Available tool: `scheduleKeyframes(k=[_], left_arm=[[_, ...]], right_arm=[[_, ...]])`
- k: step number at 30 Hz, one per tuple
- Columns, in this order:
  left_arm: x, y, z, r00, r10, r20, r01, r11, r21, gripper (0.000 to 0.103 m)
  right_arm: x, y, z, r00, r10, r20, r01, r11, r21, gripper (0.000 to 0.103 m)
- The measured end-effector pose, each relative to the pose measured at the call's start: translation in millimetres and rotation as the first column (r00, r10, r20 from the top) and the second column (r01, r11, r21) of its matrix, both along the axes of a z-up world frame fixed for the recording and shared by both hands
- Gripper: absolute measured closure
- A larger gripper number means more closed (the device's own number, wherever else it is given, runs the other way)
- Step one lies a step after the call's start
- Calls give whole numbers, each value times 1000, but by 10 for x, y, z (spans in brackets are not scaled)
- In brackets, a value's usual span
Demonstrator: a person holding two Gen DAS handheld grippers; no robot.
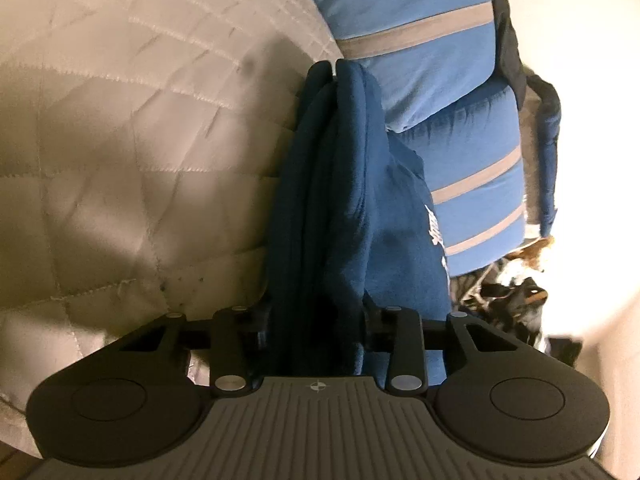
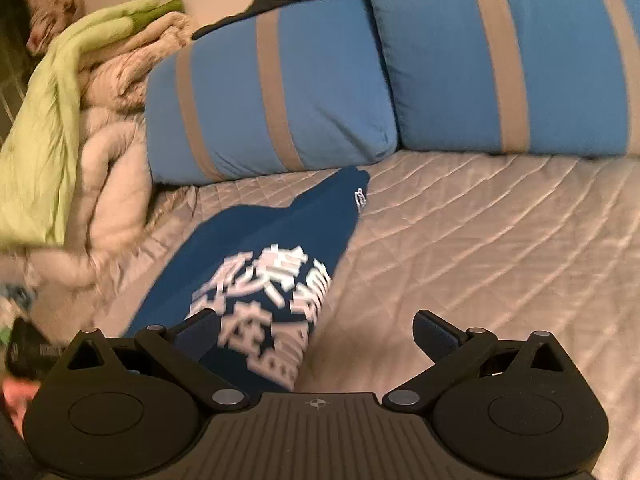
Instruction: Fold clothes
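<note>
A navy blue shirt (image 2: 264, 264) with white printed lettering lies on the quilted beige bedspread (image 2: 480, 240). In the left wrist view my left gripper (image 1: 316, 320) is shut on a bunched fold of the navy shirt (image 1: 340, 200), which hangs forward from the jaws over the bedspread (image 1: 120, 160). In the right wrist view my right gripper (image 2: 316, 332) is open and empty, just above the shirt's printed end; its left finger (image 2: 200, 328) is over the fabric, its right finger (image 2: 436, 332) over the bedspread.
Two blue pillows with grey stripes (image 2: 280, 96) (image 2: 500, 56) lie at the head of the bed, also in the left wrist view (image 1: 420, 40). A crumpled beige comforter (image 2: 108, 152) with a green cloth (image 2: 52, 128) lies at the left.
</note>
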State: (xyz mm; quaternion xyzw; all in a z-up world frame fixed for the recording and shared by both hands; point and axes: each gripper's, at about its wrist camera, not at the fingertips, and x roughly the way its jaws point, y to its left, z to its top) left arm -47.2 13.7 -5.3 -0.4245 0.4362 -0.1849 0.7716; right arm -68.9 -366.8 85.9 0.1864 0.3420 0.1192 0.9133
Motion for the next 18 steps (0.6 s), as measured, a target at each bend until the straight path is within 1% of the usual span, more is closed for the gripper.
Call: scheduleKeyframes(k=[2,5,7,12,15,17,18], left_arm=[[-12,-38,43,1000,3,7,-4,1000,30,69],[-28,-66,68,1000,3,23,-4,998,61,70],[-55,-64,61,1000,7,28,-9,998,65,71],[-58,-91,72,999,9,34,-11,997,73,72],[-59,-89,73,999,10,34,-13,997,73,72],[-61,-87,77,999,12,34,-15,997,74,73],[-64,-91,85,999,13,35,-16,997,77,73]], right_arm=[[222,-40,-55,1000,-4,-21,5,999,52,0],[549,-91,-182,998,-12,-59,21,988,155,0],[749,-96,-285,997,-12,-83,29,977,209,0],[1166,-3,-535,992,-13,-129,46,966,256,0],[1383,59,-697,988,4,-153,42,954,297,1],[1509,109,-807,985,26,-171,34,939,342,7],[1561,146,-861,981,44,-189,27,933,360,25]])
